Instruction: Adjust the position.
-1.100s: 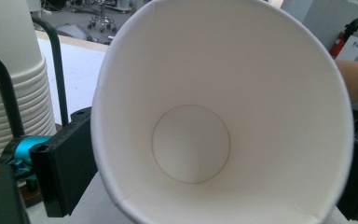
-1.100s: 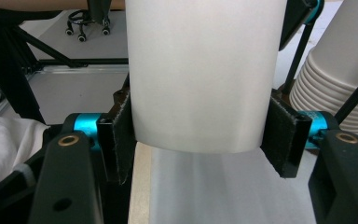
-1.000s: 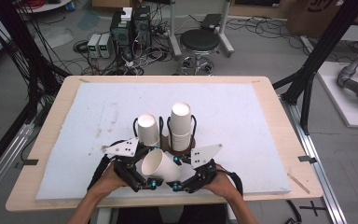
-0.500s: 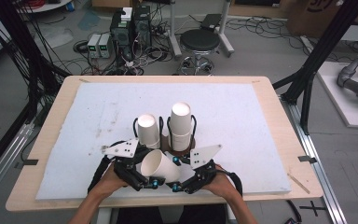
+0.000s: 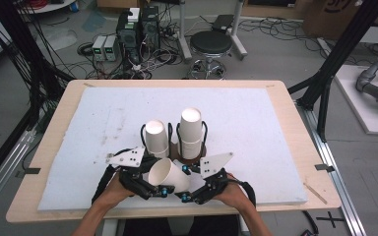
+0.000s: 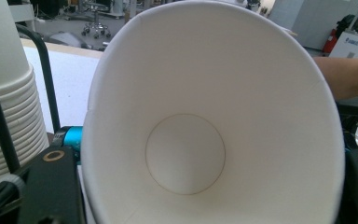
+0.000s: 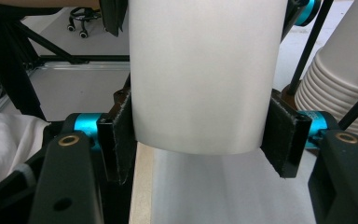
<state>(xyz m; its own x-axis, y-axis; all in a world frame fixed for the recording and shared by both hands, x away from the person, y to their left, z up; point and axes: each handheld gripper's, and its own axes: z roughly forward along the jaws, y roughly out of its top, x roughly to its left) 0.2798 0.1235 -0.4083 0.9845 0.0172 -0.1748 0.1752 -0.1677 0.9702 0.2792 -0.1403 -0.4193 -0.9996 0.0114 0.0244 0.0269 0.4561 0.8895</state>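
A single white paper cup [image 5: 170, 174] lies tilted between my two grippers, just above the table's near edge. The right gripper [image 5: 189, 189] is shut on the cup's base end; in the right gripper view its two pads [image 7: 121, 135] press the cup wall [image 7: 200, 70] from both sides. The left gripper [image 5: 152, 184] has the cup's mouth end between its jaws. Its own view looks straight into the cup [image 6: 186, 154], whose rim hides the pads. Both jaw blocks sit tight against the rim.
Two stacks of white cups [image 5: 156, 137] [image 5: 191, 130] stand upright in a black wire holder [image 5: 189, 156] just beyond the grippers, close to the left jaw [image 6: 4, 93] and the right jaw [image 7: 340, 88]. The white mat [image 5: 256, 118] covers the wooden table.
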